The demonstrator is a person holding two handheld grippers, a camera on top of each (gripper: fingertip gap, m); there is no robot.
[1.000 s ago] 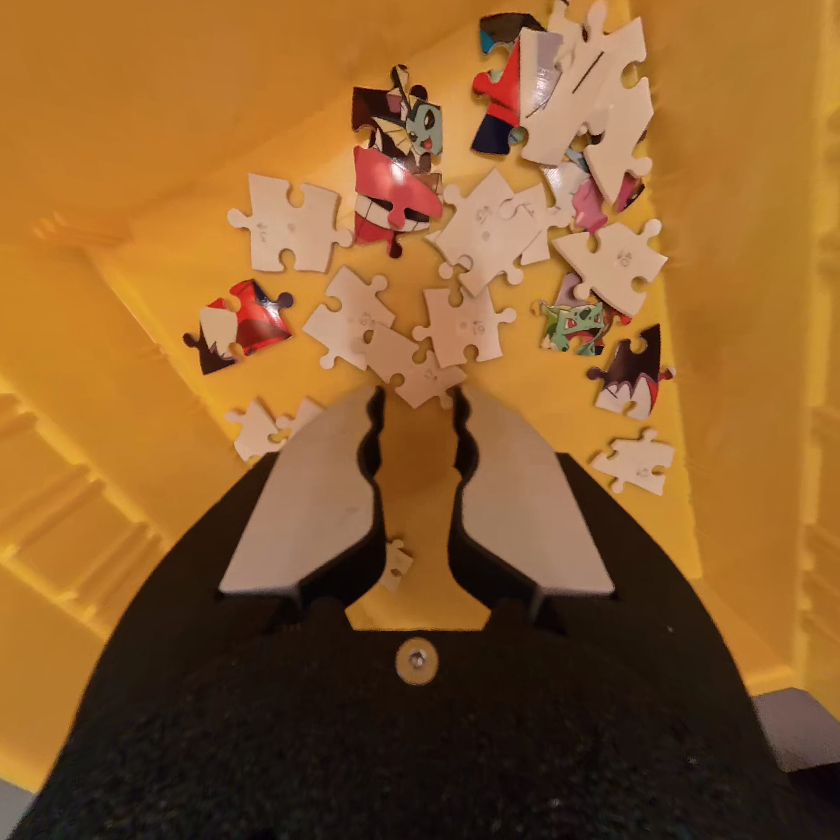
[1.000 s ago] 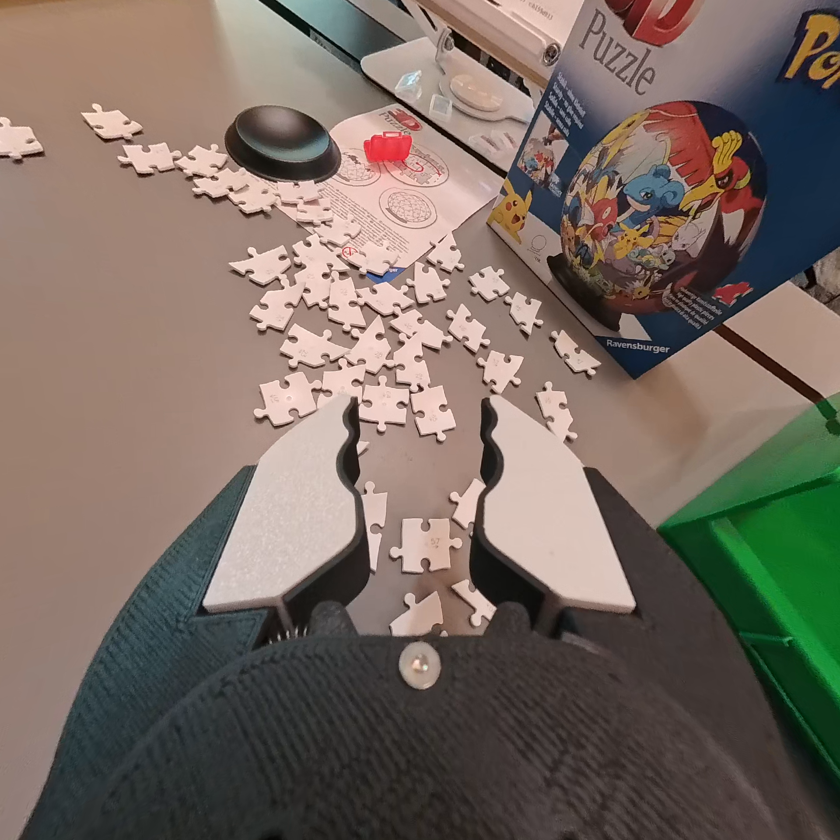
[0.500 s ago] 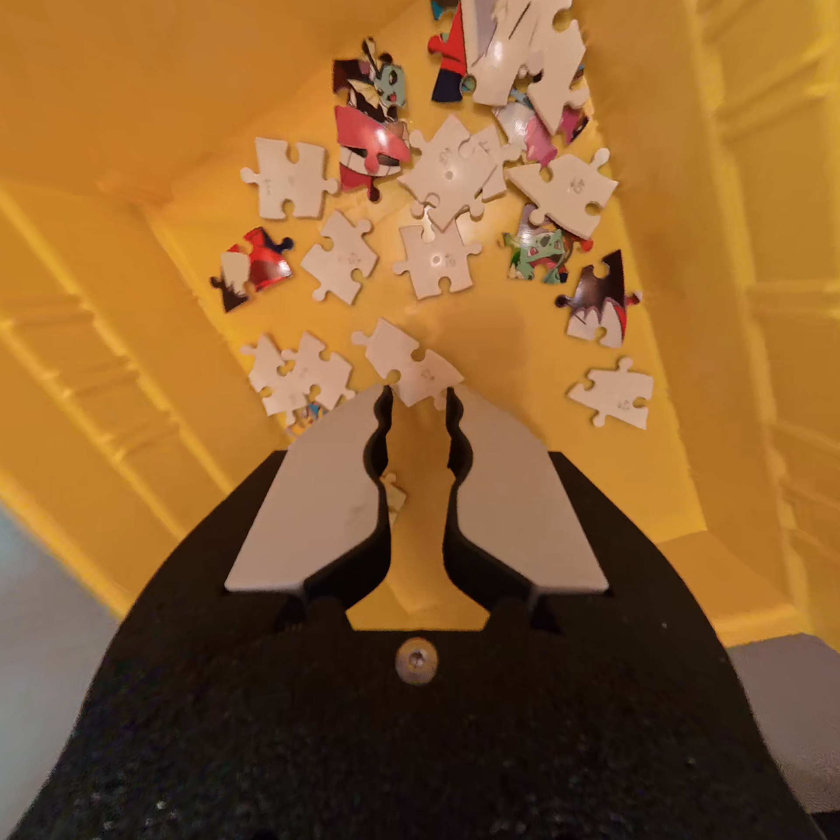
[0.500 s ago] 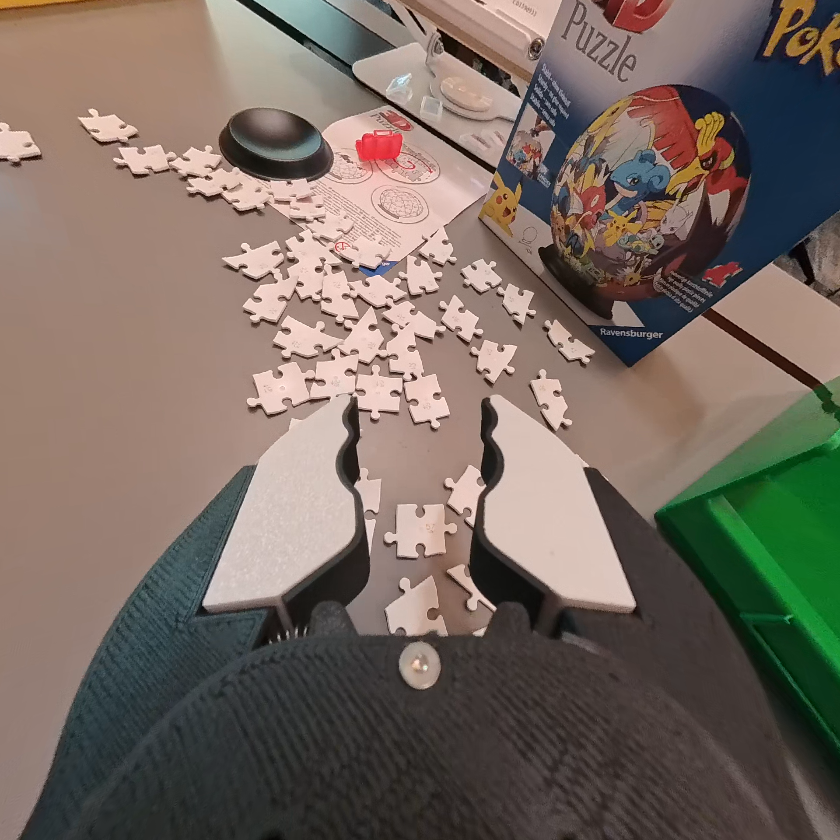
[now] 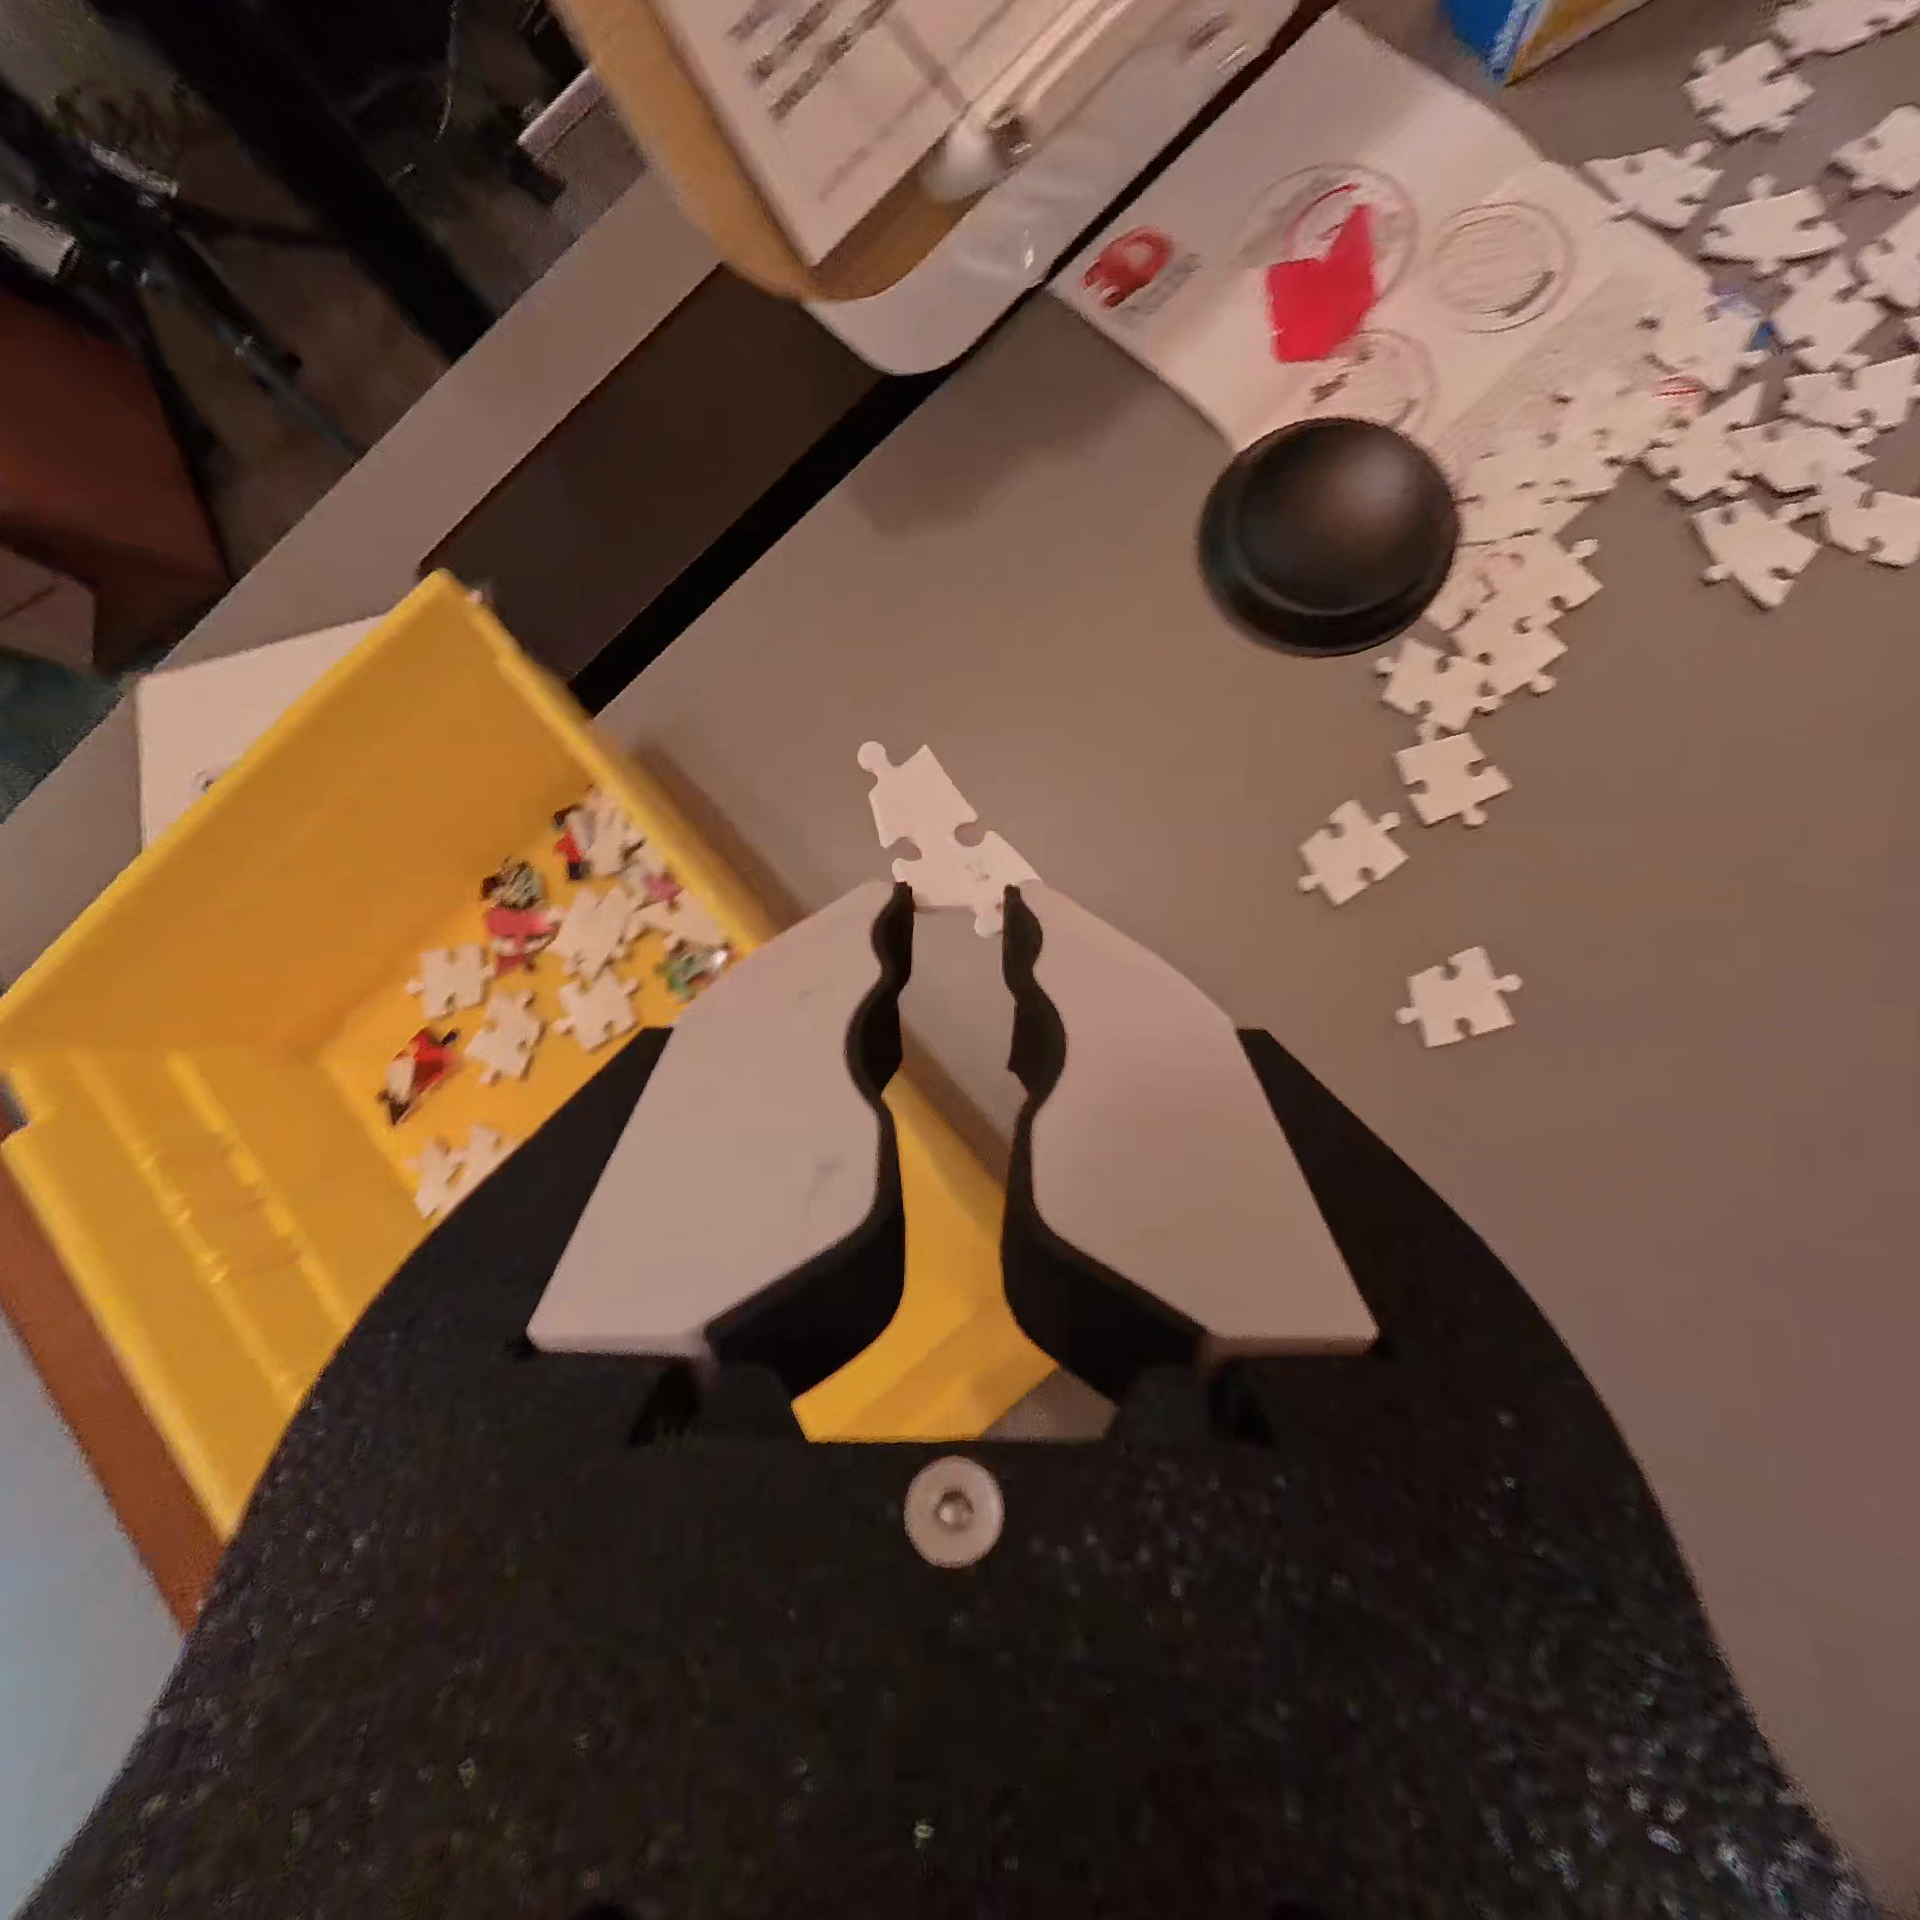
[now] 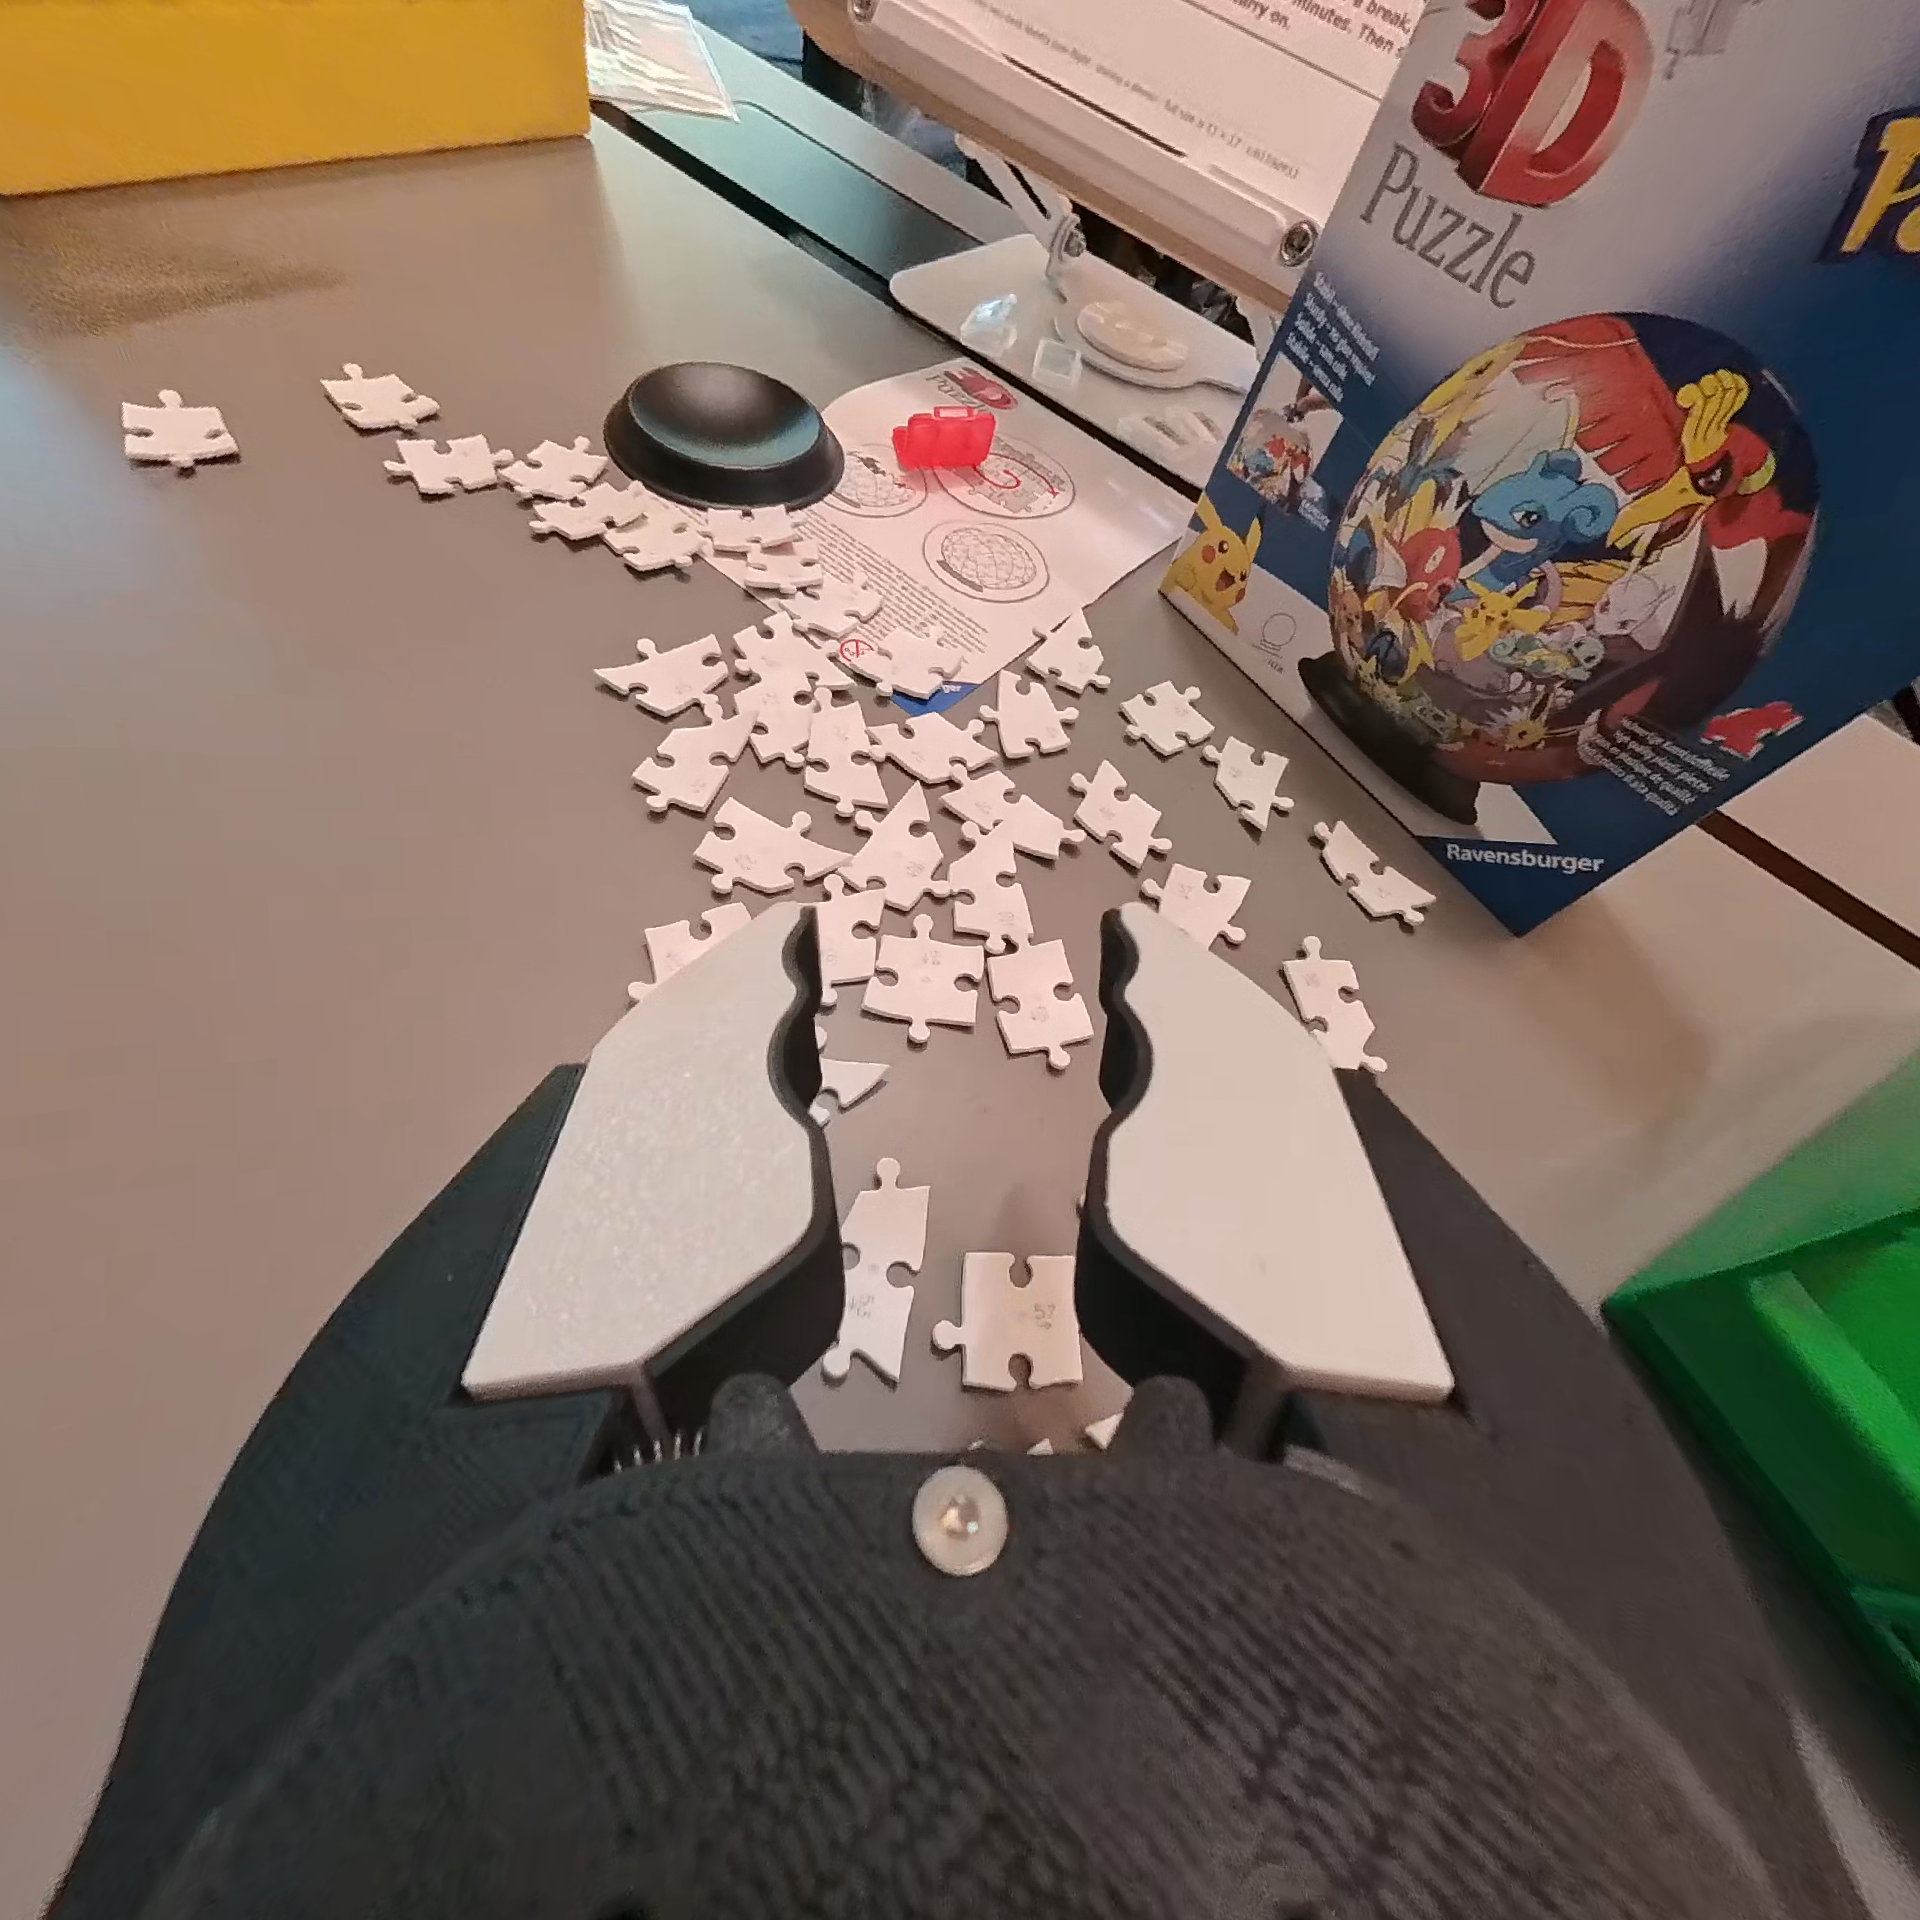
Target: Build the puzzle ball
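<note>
My left gripper [image 5: 956,904] is shut on two joined white puzzle pieces [image 5: 940,831] at its fingertips. It holds them in the air above the grey table, just right of the yellow bin [image 5: 260,831], which holds several loose pieces. My right gripper [image 6: 956,925] is open and empty, low over a spread of face-down white pieces [image 6: 914,821]. Two pieces [image 6: 1018,1320] lie between its fingers. The black dome-shaped stand [image 6: 722,436] sits on the table beyond the spread. It also shows in the left wrist view [image 5: 1325,530].
The puzzle box [image 6: 1579,468] stands at the right. An instruction sheet [image 6: 1070,540] with a small red plastic part [image 6: 943,445] lies by the stand. A green bin [image 6: 1818,1320] is at the right edge. A tablet holder stands at the back. Spacing between my two grippers at the tips: around 45 cm.
My left gripper closed on the joined pieces inside the yellow bin, then lifted them out and swung right over the table. My right gripper drifted slightly, still open.
</note>
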